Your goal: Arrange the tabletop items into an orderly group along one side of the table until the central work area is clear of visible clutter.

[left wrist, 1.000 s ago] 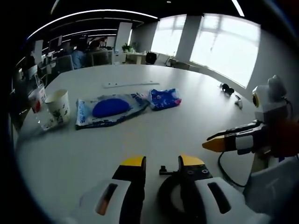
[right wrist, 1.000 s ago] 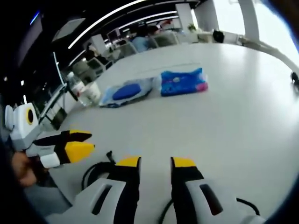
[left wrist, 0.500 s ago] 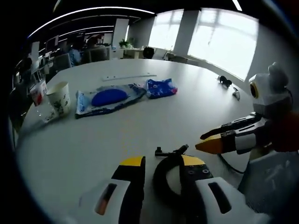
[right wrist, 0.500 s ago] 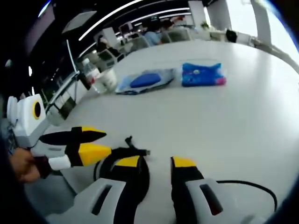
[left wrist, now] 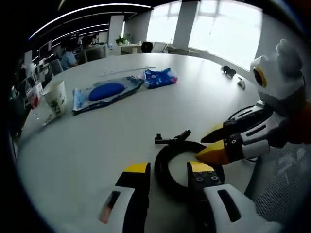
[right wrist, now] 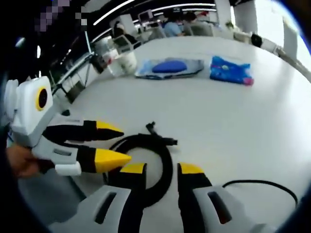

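Black coiled cable (left wrist: 187,162) lies on the white desk (left wrist: 97,141) right in front of your jaws, w/ its plug end (left wrist: 171,139) sticking out toward desk centre. Vs 1 s ago, both views have pulled back & tipped down, so the whole loop now shows where only its near edge did; that's your hands moving, and I can't tell if the coil itself shifted.

Left gripper (left wrist: 167,169): jaws part open, straddling the coil's near arc, holding nothing yet. Right gripper (right wrist: 155,168): jaws part open too, left jaw over the loop (right wrist: 146,160), not closed on it. In the left gripper view the right gripper (left wrist: 214,144) comes in from the right, tips just above the coil's far side, gap narrow. A thinner black cord (right wrist: 262,187) trails off by the right jaw.

Rest of the items sit well apart at the far side: blue pouch in clear wrap (left wrist: 104,92), small blue pack (left wrist: 159,77), paper cup (left wrist: 55,97), bottle (left wrist: 34,94) beside it, small dark bits (left wrist: 228,72) near the windows.

For the task: likely the cable is the last clutter near centre; it's lined up for a pickup, then goes over by the cup & packs.
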The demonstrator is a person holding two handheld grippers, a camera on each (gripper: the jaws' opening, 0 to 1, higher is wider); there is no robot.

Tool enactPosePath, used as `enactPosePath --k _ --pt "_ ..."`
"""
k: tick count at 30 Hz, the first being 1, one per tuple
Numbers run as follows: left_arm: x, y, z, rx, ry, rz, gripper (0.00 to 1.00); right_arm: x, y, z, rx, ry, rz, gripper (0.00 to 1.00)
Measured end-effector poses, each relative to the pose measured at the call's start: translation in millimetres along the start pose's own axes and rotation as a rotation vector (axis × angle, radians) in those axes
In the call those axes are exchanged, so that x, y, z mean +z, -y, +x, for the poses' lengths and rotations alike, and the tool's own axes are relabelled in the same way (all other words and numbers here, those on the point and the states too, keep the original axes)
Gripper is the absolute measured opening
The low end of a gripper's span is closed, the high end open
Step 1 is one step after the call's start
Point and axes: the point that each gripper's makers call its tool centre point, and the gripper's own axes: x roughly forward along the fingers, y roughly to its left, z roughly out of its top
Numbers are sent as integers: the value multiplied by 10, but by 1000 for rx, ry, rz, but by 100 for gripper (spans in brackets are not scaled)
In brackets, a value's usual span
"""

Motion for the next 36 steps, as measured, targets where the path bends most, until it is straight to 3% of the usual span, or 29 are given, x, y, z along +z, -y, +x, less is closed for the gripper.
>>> enactPosePath --k 7,9,13,17,19,26,36 --pt "-169 -5 19 1 -42 19 28 -53 -21 44 -26 -15 -43 21" --pt "-139 -27 16 10 -28 31 27 -51 -18 48 -28 -29 -68 21" --pt "-125 -1 43 7 -31 108 26 -69 -12 56 -49 -73 -198 20" --pt "-128 20 54 25 -41 127 23 -81 -14 66 -61 -75 -227 19" --pt "-129 12 53 34 -42 135 21 -66 28 65 -84 -76 -305 17" --pt "-133 -17 53 59 -53 173 13 -62 -29 69 -73 -75 -300 8" --pt "-141 -21 52 67 -62 176 11 -54 -8 64 -84 -51 -281 5"
